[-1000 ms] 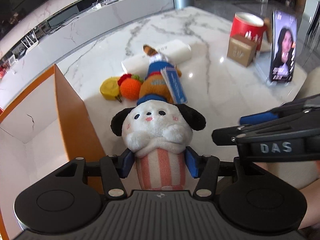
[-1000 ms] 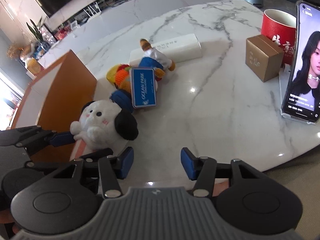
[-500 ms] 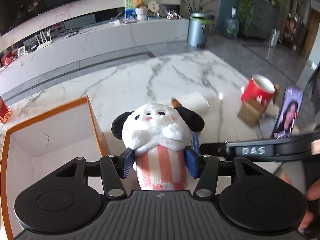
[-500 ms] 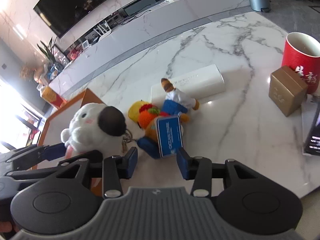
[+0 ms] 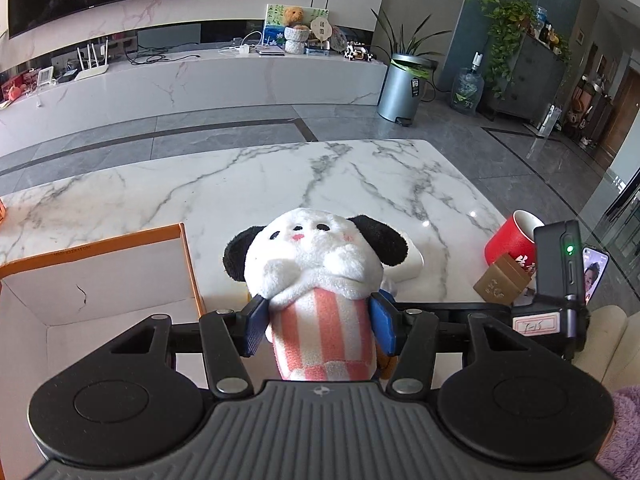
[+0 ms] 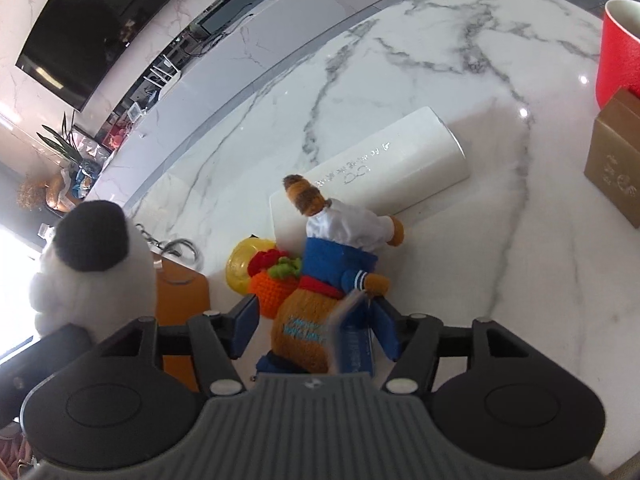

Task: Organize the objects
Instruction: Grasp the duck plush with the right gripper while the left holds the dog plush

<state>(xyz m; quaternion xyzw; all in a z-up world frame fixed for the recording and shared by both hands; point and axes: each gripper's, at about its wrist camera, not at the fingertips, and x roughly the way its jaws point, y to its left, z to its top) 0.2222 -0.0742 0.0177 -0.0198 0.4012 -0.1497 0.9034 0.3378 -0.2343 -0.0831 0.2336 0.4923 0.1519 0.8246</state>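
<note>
My left gripper (image 5: pixel 319 330) is shut on a white plush dog (image 5: pixel 316 280) with black ears and a pink-striped body, held up above the table beside the orange box (image 5: pixel 96 276). The dog also shows at the left of the right wrist view (image 6: pixel 96 256). My right gripper (image 6: pixel 316 326) is open, its jaws on either side of a brown plush otter (image 6: pixel 320 292) in blue and white clothes that lies on the marble table; its blue tag (image 6: pixel 352 344) stands blurred by the right jaw. An orange knitted fruit toy (image 6: pixel 272 280) lies against the otter.
A white oblong box (image 6: pixel 384 176) lies behind the otter. A red cup (image 6: pixel 620 52), a small gold box (image 6: pixel 616 160) and a phone on a stand (image 5: pixel 594 272) are at the right. The orange box's wall (image 6: pixel 180 296) is left of my right gripper.
My left gripper has lifted the plush dog off the table and tilted up towards the room. My right gripper has moved forward and down until its jaws straddle the otter.
</note>
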